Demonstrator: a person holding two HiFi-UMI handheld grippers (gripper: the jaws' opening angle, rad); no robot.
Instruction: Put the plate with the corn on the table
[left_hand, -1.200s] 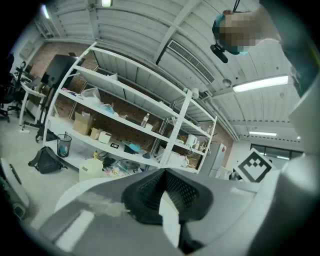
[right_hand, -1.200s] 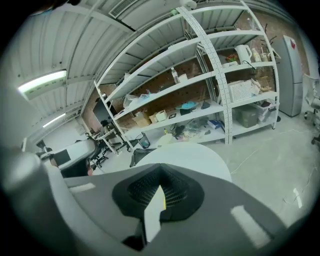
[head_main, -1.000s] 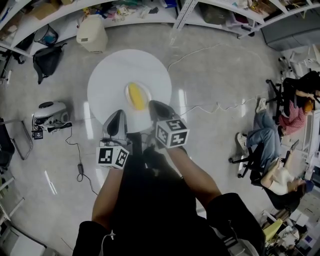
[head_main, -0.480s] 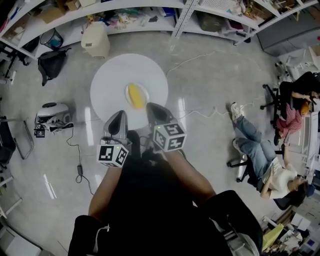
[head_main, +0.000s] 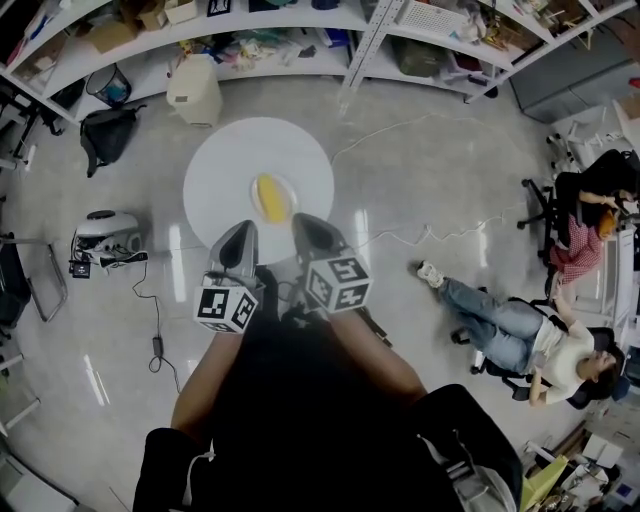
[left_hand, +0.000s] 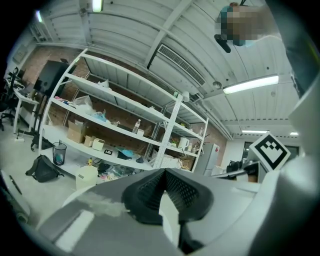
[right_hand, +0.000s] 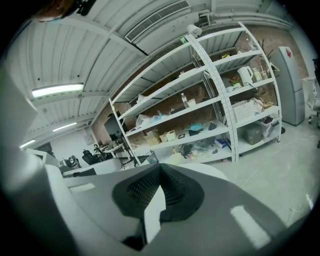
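The left gripper (head_main: 243, 228) and right gripper (head_main: 299, 219) sit at the centre of the head view. Both have their jaws pressed together on nothing, and their tips overlap the lower edge of the table (head_main: 215, 165). The plate (head_main: 292, 192) lies on the table in the upper middle of the frame with the corn (head_main: 270, 198) on it. It is just beyond the right gripper's tip and apart from it.

The main risk is a knock. The right gripper is close to the plate's rim, so a dip or a push toward the top of the frame could shove the plate across the smooth top. It could also tip the plate so that the corn rolls off.

Only the head view shows the plate, the corn and the whole table. In both gripper views the jaw bodies hide the plate and corn. There only a slice of the tabletop shows past the jaws, with shelves (right_hand: 210, 100) behind. The gripper views do show the ribbed pads meeting, which the head view cannot. A white strip (right_hand: 151, 210) runs below the pads in each; it is probably the table seen through the slot, though that is not certain.
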